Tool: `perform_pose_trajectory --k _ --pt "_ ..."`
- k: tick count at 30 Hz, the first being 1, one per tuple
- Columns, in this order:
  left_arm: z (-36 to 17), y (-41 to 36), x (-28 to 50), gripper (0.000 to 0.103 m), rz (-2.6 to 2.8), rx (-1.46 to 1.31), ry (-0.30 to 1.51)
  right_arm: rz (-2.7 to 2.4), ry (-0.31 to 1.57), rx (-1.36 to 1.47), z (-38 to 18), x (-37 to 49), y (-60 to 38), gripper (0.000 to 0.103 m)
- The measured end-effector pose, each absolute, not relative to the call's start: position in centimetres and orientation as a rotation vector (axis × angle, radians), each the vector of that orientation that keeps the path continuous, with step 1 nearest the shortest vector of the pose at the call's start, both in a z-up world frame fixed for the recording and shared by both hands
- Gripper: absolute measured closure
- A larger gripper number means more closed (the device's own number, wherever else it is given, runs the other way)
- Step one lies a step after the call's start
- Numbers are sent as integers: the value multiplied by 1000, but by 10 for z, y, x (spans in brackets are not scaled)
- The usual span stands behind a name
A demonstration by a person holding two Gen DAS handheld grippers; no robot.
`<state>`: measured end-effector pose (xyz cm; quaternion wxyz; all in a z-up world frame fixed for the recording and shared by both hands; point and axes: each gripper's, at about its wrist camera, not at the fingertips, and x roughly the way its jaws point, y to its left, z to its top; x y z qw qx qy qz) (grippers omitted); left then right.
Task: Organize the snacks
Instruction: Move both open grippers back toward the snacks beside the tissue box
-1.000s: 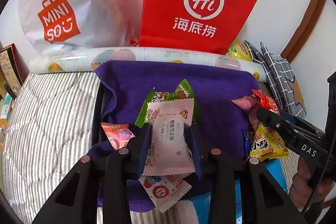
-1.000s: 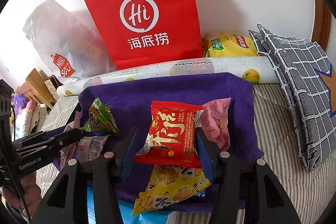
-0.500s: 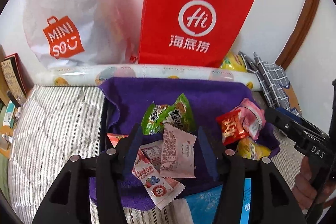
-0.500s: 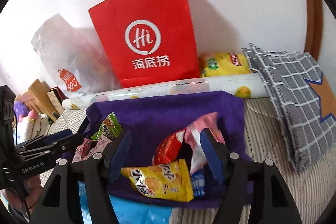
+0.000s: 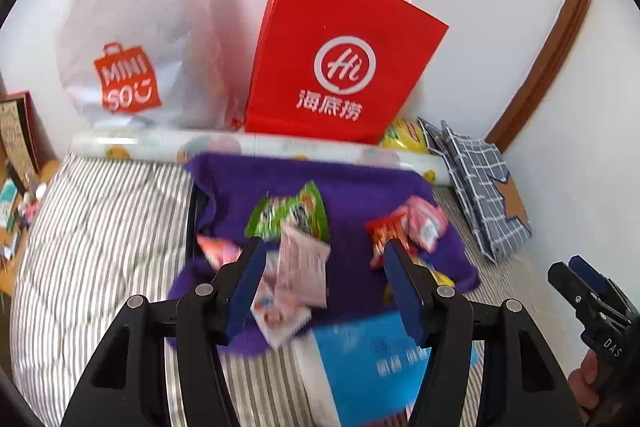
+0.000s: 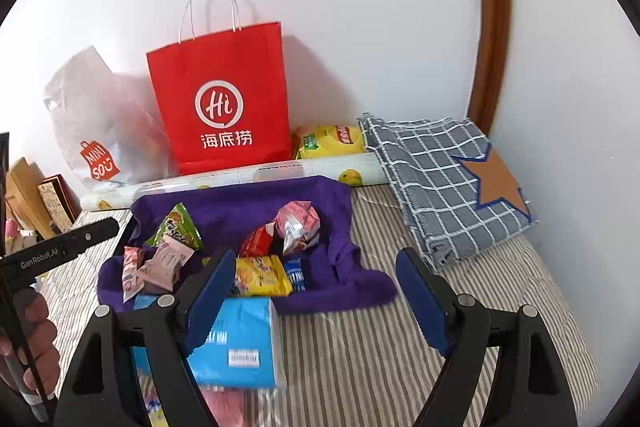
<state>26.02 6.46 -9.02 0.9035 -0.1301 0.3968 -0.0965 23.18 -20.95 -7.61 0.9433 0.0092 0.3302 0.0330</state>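
Both the left hand-held gripper and right hand-held gripper hang open, empty, above the snacks heaped on the purple towel; pick one packet by its edge.

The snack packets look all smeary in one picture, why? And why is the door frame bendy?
Left wrist view: the pink packet and blue box on the purple cloth are smeared by motion blur. Right wrist view: the same snacks look sharp, like the yellow packet. Both views: the fisheye lens curves the brown door frame and darkens the corners.
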Motion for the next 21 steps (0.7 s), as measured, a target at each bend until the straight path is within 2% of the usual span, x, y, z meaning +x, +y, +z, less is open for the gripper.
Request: perform_pose_trajectory --k 6,10,14,15,17,21 --pt "-92 76 221 42 -185 -237 838 46 735 -4 -95 205 -210 21" --pt "-96 88 199 42 -164 -231 854 100 840 58 -115 190 -211 21" --pt "-102 101 180 42 -176 -272 882 169 862 106 -125 170 -203 21" --pt "-102 103 177 42 -174 -274 886 180 867 97 -127 166 -199 22" --pt "-104 107 166 42 -170 -275 892 204 869 83 -130 161 -188 32" --pt "-109 113 147 42 -172 -283 908 275 905 86 -142 161 -171 35"
